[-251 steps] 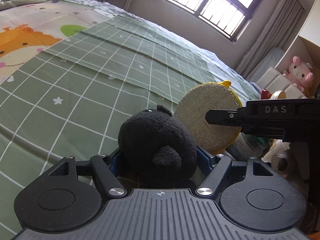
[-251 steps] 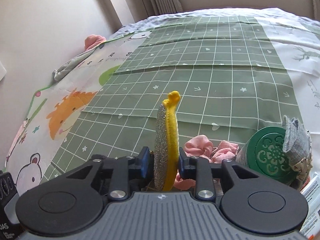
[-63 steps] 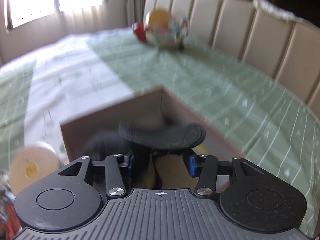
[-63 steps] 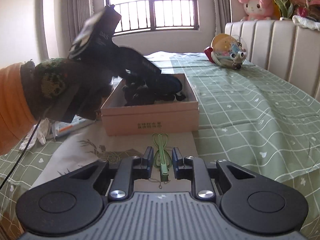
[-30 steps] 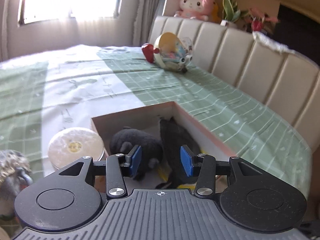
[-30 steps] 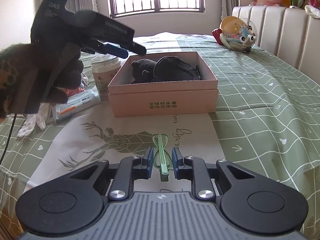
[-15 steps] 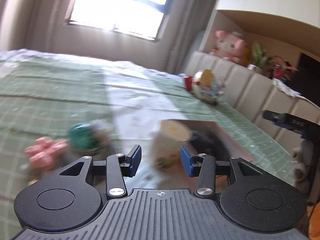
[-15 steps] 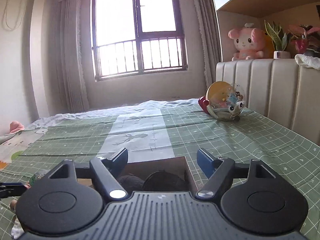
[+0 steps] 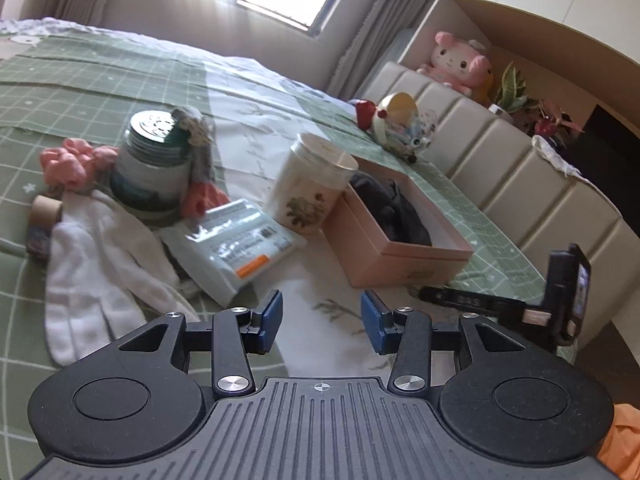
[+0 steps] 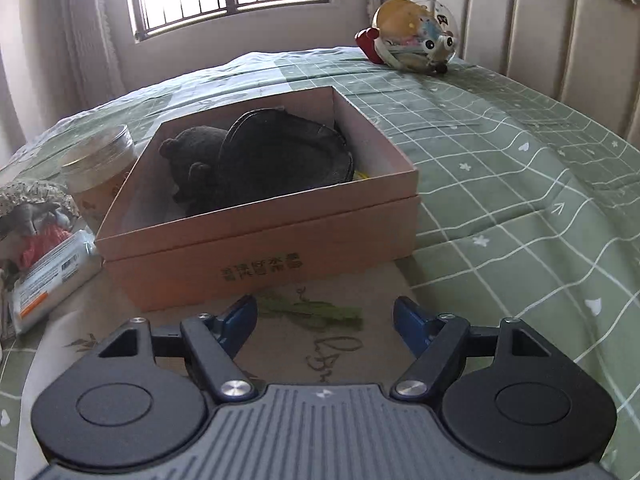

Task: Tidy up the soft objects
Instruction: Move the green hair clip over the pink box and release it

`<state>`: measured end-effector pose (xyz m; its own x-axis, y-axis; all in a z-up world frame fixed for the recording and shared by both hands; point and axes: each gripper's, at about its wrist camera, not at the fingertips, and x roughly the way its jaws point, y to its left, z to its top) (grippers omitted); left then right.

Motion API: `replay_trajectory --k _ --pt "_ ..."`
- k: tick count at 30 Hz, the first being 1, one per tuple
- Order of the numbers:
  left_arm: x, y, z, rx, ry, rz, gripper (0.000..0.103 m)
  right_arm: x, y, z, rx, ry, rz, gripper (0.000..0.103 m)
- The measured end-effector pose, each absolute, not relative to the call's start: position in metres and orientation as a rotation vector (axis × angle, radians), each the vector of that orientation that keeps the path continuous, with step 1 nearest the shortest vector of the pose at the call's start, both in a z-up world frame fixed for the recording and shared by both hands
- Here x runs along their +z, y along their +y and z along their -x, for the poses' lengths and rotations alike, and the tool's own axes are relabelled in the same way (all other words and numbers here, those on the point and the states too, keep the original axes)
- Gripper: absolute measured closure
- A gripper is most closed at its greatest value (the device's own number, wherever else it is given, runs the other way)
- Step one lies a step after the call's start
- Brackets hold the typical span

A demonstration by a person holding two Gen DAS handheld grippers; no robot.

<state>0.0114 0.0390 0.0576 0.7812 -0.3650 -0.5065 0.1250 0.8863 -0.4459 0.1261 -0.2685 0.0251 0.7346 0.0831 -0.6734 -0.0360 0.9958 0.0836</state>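
Note:
A pink cardboard box (image 10: 260, 248) stands on the bed, also in the left wrist view (image 9: 404, 258). In it lie a black plush toy (image 10: 192, 160) and a dark round pad (image 10: 284, 152). My left gripper (image 9: 320, 318) is open and empty, low over the bedspread, left of the box. My right gripper (image 10: 324, 320) is open and empty just in front of the box; it also shows in the left wrist view (image 9: 500, 304). A white glove (image 9: 96, 256), pink scrunchies (image 9: 72, 160) and a grey cloth piece (image 9: 192, 124) lie at the left.
A white jar (image 9: 312, 188), a green-lidded tin (image 9: 154, 160), a wipes packet (image 9: 236, 244) and a cardboard roll (image 9: 44, 210) crowd the left side. A round toy (image 10: 416, 36) sits near the padded headboard (image 9: 520, 168). A pink plush (image 9: 460, 60) sits on the shelf.
My left gripper has swung back from the box to face the pile of items. My right gripper has dropped low in front of the box. Both stay open.

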Motion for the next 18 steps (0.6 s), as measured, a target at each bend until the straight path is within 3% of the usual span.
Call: replay_trajectory --k 5,7,18 --pt "0.048 0.02 -0.015 -0.318 0.65 0.394 0.056 0.016 -0.237 -0.131 -0.031 0.718 0.021 0.028" --pt "0.043 0.015 -0.018 -0.327 0.667 0.395 0.056 0.018 -0.239 -0.131 -0.023 0.727 0.02 0.034" --pt "0.035 0.005 -0.02 -0.345 0.716 0.387 0.056 0.038 -0.259 -0.083 0.136 0.714 0.045 0.035"
